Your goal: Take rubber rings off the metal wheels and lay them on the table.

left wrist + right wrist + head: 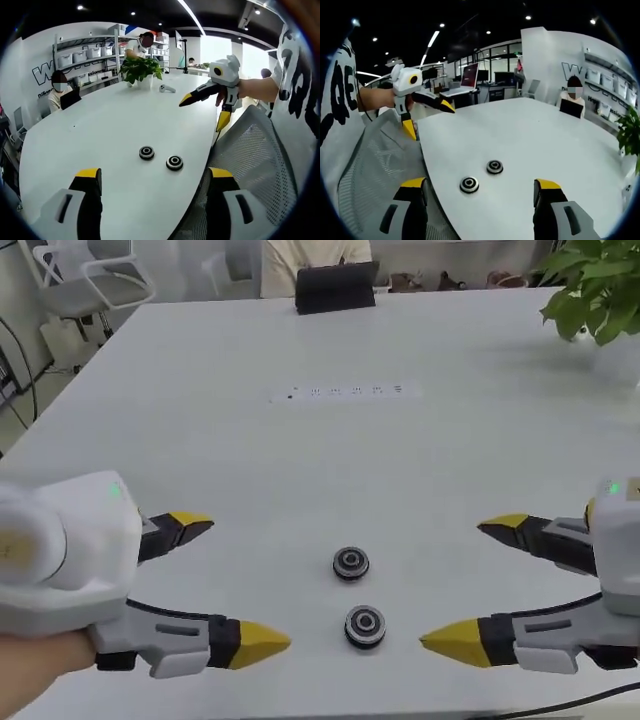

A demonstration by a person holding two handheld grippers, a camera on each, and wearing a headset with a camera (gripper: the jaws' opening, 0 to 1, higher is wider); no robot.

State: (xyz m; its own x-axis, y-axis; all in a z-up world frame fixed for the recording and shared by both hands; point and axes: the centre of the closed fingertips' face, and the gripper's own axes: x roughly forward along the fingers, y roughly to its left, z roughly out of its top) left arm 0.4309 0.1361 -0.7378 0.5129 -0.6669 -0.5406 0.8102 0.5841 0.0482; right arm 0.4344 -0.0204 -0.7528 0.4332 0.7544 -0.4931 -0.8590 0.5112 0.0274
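Note:
Two small metal wheels with black rubber rings lie flat on the white table, one farther (350, 563) and one nearer (364, 627) to the front edge. They show as well in the left gripper view, wheel (146, 152) and wheel (174, 162), and in the right gripper view, wheel (494, 167) and wheel (469, 184). My left gripper (235, 585) is open at the left, well short of the wheels. On the opposite side my right gripper (462, 585) is open too. Both hold nothing.
A power strip (345, 392) is set into the table's middle. A potted plant (592, 290) stands at the far right. A person sits behind a dark laptop (335, 287) at the far edge. A mesh chair (250, 160) is beside the near table edge.

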